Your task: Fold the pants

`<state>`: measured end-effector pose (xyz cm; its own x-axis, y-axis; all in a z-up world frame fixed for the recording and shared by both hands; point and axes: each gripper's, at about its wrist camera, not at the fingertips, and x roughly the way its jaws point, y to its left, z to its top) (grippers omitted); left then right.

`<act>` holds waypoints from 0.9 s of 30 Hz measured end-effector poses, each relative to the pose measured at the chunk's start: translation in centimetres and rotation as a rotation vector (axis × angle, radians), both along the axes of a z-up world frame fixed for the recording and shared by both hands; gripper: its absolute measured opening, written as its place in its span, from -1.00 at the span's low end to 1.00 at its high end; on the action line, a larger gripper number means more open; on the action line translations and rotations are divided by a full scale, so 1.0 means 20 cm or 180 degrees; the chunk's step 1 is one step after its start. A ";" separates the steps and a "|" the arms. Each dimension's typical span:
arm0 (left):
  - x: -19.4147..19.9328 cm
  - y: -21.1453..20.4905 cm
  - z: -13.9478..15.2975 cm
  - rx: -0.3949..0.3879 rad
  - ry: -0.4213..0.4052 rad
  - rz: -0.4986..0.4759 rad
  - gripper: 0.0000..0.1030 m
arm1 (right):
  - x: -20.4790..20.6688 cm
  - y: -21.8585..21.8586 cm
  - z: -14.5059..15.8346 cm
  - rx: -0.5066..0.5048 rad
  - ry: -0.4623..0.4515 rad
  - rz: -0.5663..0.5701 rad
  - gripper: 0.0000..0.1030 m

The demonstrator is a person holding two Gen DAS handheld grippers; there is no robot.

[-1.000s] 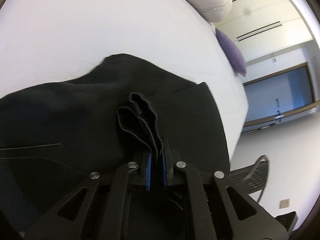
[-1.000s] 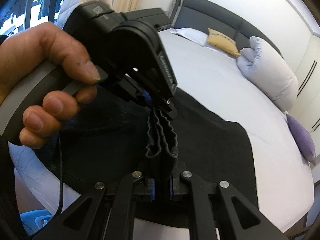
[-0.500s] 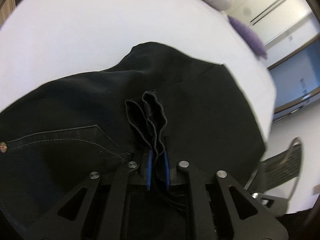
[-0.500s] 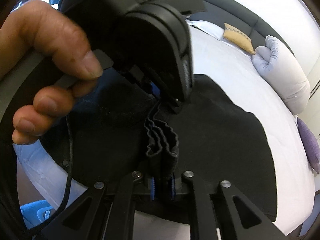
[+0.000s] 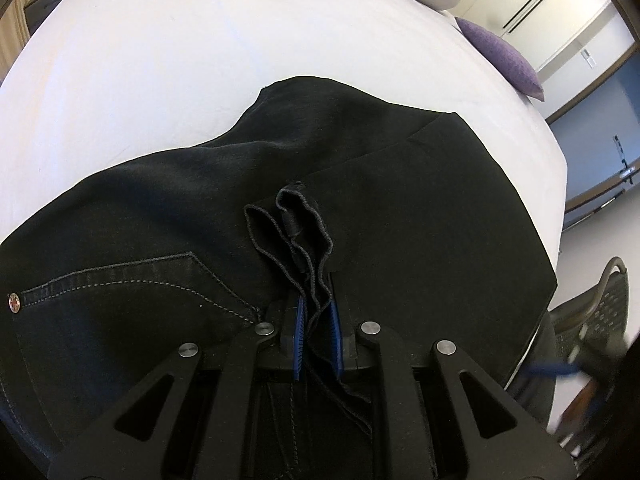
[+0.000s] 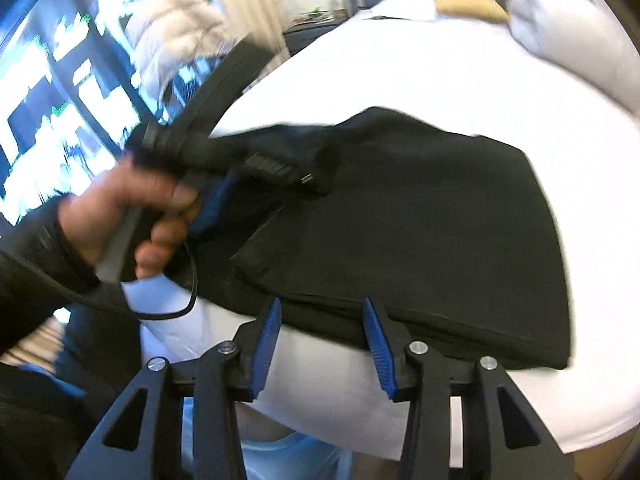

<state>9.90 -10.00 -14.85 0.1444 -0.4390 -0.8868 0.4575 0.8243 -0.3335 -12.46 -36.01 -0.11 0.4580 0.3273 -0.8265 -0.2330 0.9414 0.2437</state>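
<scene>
So the black pants (image 5: 400, 208) are lying folded over on the white bed (image 5: 180, 60), sitting near the bed's front edge, with a stitched back pocket (image 5: 132, 280) and a little metal rivet (image 5: 14, 303) showing on the left side in the left wrist view

The left gripper (image 5: 316, 332) is clamped on a bunched-up wad of the pants' hem edges, you can see the ruffled layers sticking up out of the blue pads (image 5: 298, 332) with the fabric pinched between them. From the right wrist view, a hand (image 6: 132, 216) is wrapped around that left gripper's handle, dark sleeve (image 6: 32, 264) on the arm, a black cable (image 6: 176, 304) looping down below it, and the gripper's nose is down on the pants' left part

The right gripper (image 6: 320, 340) has just been opening, its jaws stand clearly apart and there's nothing between the blue pads (image 6: 266, 344), it's hovering at the near edge of the folded pants with the cloth lying flat just past the fingertips. That frame is pretty blurry

Around the bed: a purple cushion (image 5: 504, 60) and a pale rolled pillow (image 6: 572, 28) at the far side, a tan cushion (image 6: 468, 0) near the dark headboard, and white wardrobe doors (image 5: 552, 4) behind
</scene>
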 end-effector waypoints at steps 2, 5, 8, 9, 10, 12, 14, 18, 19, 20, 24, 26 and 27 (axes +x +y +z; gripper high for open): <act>-0.01 0.04 0.01 0.0010 -0.0010 -0.0014 -0.76 | 0.07 -0.16 0.05 0.0155 -0.0018 -0.0131 -0.10; -0.01 0.04 0.01 0.0019 -0.0011 -0.0025 -0.76 | 0.23 -0.36 0.11 0.0493 -0.0035 -0.0224 -0.10; 0.00 0.02 0.01 0.0036 -0.0018 -0.0035 -0.76 | 0.42 -0.49 0.09 0.0762 0.0011 -0.0266 -0.10; -0.01 0.02 0.01 0.0042 -0.0022 -0.0037 -0.75 | 0.52 -0.55 0.06 0.0929 0.0101 -0.0263 -0.10; -0.01 0.02 0.00 0.0048 -0.0027 -0.0042 -0.75 | 0.56 -0.56 0.03 0.0985 0.0138 -0.0285 -0.10; -0.01 0.01 0.00 0.0045 -0.0031 -0.0045 -0.75 | 0.70 -0.62 -0.06 0.1178 0.0340 -0.0300 -0.09; -0.01 0.00 0.00 0.0035 -0.0037 -0.0037 -0.75 | 0.84 -0.69 -0.17 0.1342 0.0536 -0.0336 -0.09; -0.02 0.01 -0.01 -0.0001 -0.0071 -0.0037 -0.75 | 1.01 -0.77 -0.35 0.1666 0.0828 -0.0436 -0.12; -0.02 0.02 -0.02 -0.0026 -0.0073 -0.0036 -0.75 | 1.03 -0.80 -0.39 0.1737 0.0889 -0.0489 -0.12; -0.02 0.02 -0.02 -0.0058 -0.0070 -0.0036 -0.75 | 1.05 -0.82 -0.44 0.1853 0.0988 -0.0518 -0.13; -0.01 0.06 -0.04 -0.0190 -0.0022 0.0001 -0.75 | 0.95 -0.82 -0.47 0.1942 0.1039 -0.0497 -0.14; -0.01 0.06 -0.04 -0.0221 -0.0017 0.0008 -0.75 | 0.85 -0.80 -0.45 0.1962 0.1042 -0.0470 -0.09; -0.01 0.06 -0.05 -0.0228 -0.0018 0.0009 -0.75 | 0.80 -0.79 -0.44 0.1970 0.1046 -0.0452 -0.09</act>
